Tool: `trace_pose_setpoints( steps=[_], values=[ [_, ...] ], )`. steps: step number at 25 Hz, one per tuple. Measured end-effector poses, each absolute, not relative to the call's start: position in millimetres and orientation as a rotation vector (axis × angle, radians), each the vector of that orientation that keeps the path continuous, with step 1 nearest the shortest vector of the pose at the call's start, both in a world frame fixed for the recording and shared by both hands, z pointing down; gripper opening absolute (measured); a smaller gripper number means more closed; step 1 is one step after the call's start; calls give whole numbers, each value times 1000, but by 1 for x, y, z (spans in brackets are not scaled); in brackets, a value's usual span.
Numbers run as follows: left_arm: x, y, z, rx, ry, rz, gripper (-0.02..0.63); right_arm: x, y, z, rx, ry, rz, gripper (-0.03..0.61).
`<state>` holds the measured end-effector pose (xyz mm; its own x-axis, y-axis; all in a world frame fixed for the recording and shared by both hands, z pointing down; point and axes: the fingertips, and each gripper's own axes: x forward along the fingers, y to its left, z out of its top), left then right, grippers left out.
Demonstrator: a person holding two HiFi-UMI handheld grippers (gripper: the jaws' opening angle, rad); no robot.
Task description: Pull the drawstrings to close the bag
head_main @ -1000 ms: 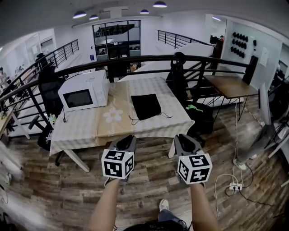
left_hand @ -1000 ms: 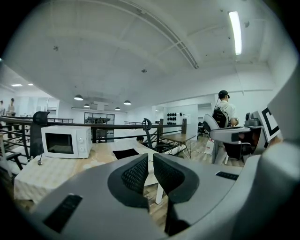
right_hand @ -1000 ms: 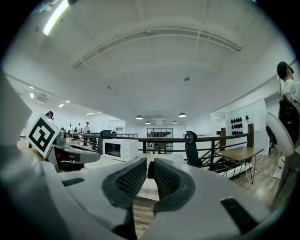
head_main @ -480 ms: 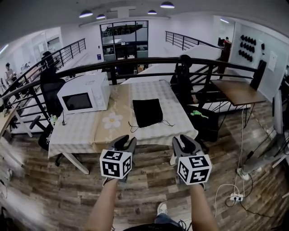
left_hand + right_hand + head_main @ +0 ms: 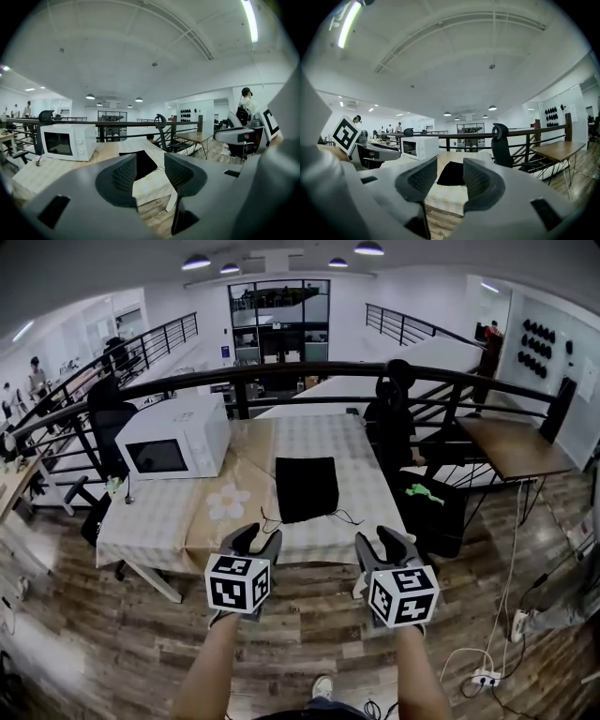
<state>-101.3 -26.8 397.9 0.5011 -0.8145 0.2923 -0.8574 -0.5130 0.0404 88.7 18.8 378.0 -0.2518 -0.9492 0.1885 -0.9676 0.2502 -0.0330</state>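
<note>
A black drawstring bag (image 5: 307,488) lies flat on the checked tablecloth, its thin cords (image 5: 349,517) trailing off its near corners. It also shows ahead in both gripper views, bag (image 5: 145,163) and bag (image 5: 452,173). My left gripper (image 5: 257,538) and right gripper (image 5: 380,539) hover side by side over the wooden floor, just short of the table's near edge. Both point at the bag, and both have just been opening with nothing between their jaws. They stand open, left gripper (image 5: 150,176), right gripper (image 5: 450,178).
A white microwave (image 5: 175,438) stands at the table's left. The table (image 5: 159,521) has a beige runner with a flower print. A black railing (image 5: 309,371) runs behind it, with a black chair (image 5: 392,423) at the right and a wooden side table (image 5: 514,446) beyond. Cables lie on the floor (image 5: 487,671).
Both grippers have come closer to the table's near edge and their jaws have spread apart. The table and bag now sit nearer in the head view.
</note>
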Motion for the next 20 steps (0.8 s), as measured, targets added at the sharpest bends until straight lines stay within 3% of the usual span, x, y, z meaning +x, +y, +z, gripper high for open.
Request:
trace_pose_setpoints(
  steps=[20],
  values=[
    [-77, -68, 402, 2482, -1569, 404, 233, 120, -42, 384, 1697, -2476, 218, 221]
  ],
)
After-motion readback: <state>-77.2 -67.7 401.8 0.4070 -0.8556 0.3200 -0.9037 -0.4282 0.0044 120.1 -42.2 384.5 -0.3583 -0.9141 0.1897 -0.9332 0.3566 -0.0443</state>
